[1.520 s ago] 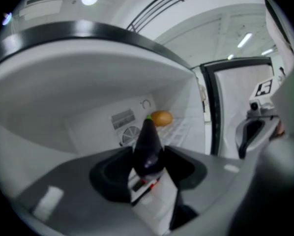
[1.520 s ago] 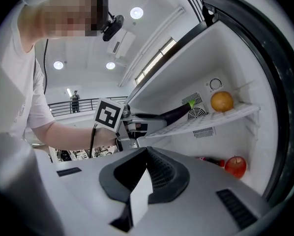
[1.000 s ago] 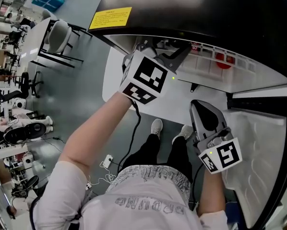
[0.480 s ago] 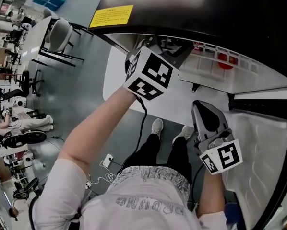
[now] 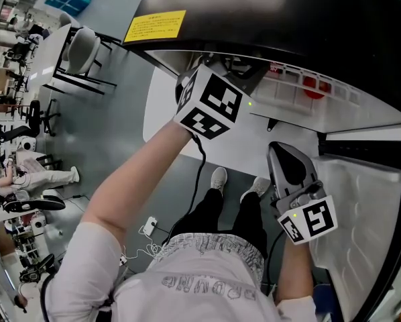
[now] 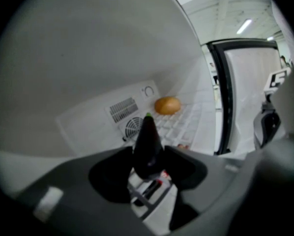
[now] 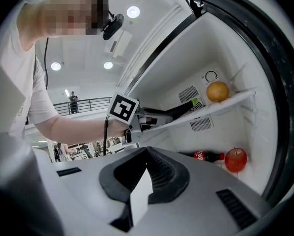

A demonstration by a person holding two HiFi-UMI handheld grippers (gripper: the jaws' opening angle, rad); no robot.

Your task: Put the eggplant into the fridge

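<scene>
A dark purple eggplant (image 6: 147, 144) with a green stem tip sticks forward from my left gripper (image 6: 148, 157), whose jaws are shut on its thick end. In the right gripper view the eggplant (image 7: 180, 109) lies low along the fridge's upper shelf (image 7: 230, 102), its tip near an orange (image 7: 218, 91), with the left gripper (image 7: 152, 118) behind it. The head view shows the left gripper (image 5: 210, 104) reaching into the open fridge. My right gripper (image 5: 291, 163) hangs lower right, outside the fridge. Its jaws (image 7: 146, 154) stand together with nothing held.
An orange (image 6: 167, 105) rests at the back of the upper shelf by a vent grille (image 6: 132, 127). Below lie a cola bottle (image 7: 206, 156) and a red apple (image 7: 235, 160). The white fridge door (image 5: 361, 206) stands open at the right. The person's feet (image 5: 218, 178) are below.
The left gripper with the eggplant has edged a little further into the fridge. The right gripper has stayed where it was.
</scene>
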